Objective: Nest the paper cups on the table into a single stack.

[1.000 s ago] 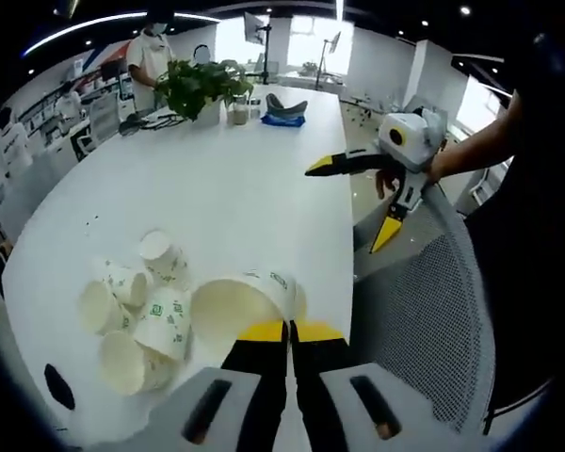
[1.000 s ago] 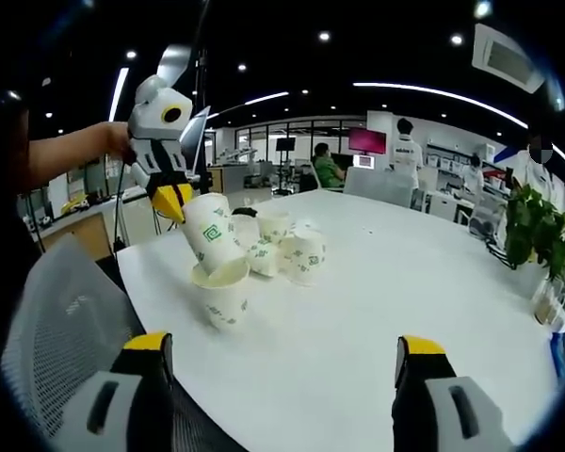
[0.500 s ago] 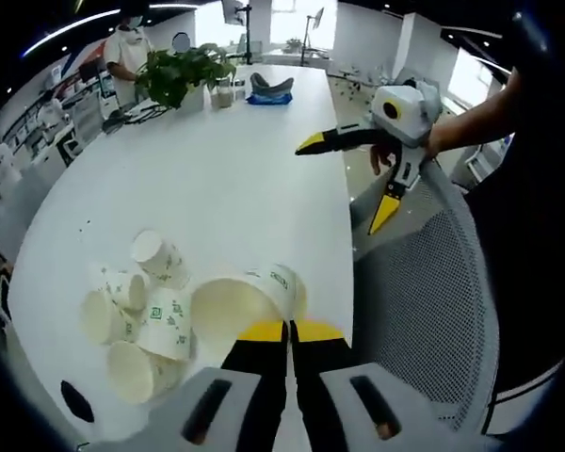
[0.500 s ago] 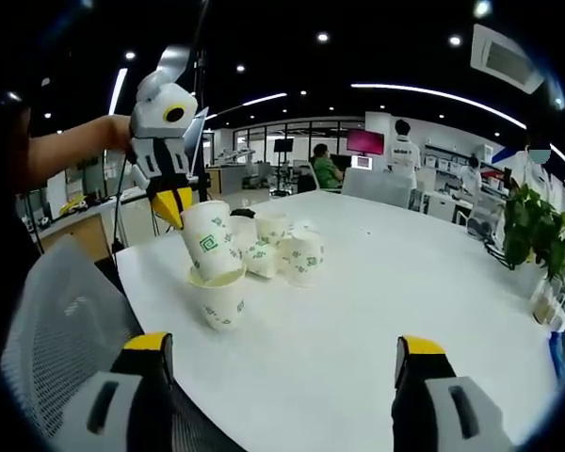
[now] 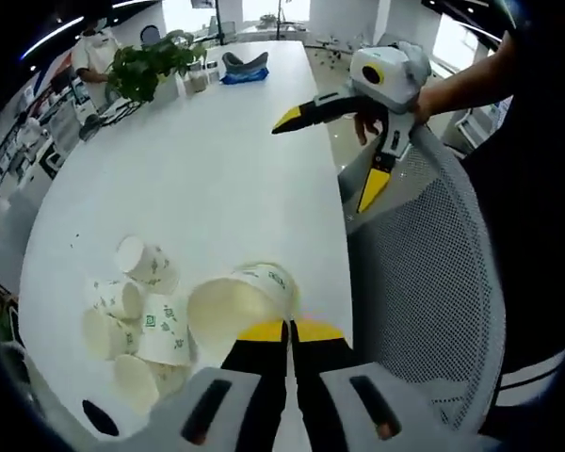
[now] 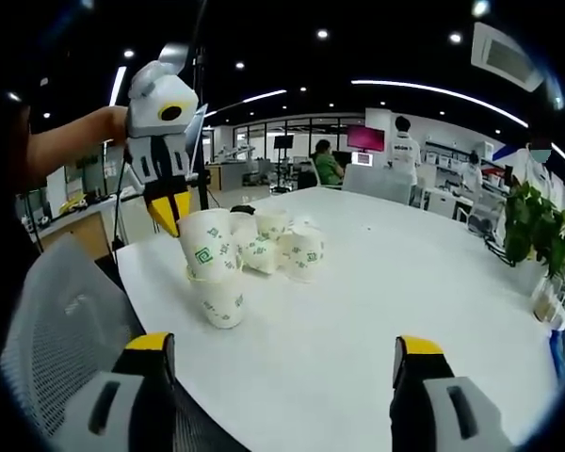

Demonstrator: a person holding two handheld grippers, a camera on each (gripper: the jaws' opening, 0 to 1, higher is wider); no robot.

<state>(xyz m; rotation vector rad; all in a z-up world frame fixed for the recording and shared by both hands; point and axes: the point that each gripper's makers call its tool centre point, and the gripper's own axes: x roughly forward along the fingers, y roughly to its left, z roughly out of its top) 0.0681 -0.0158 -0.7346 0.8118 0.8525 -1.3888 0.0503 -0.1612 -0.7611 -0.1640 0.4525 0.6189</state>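
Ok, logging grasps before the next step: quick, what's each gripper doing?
Left gripper: shut on the rim of a paper cup, set in another cup.
Right gripper: open, holding nothing.

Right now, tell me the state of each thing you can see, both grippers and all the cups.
left gripper: shut on the held cup's rim.
held cup: upright, bottom sunk in the cup below.
lower cup: upright on the table, open end up.
right gripper: open, holding nothing.
loose cups: bunched together, some upright, some lying tipped.
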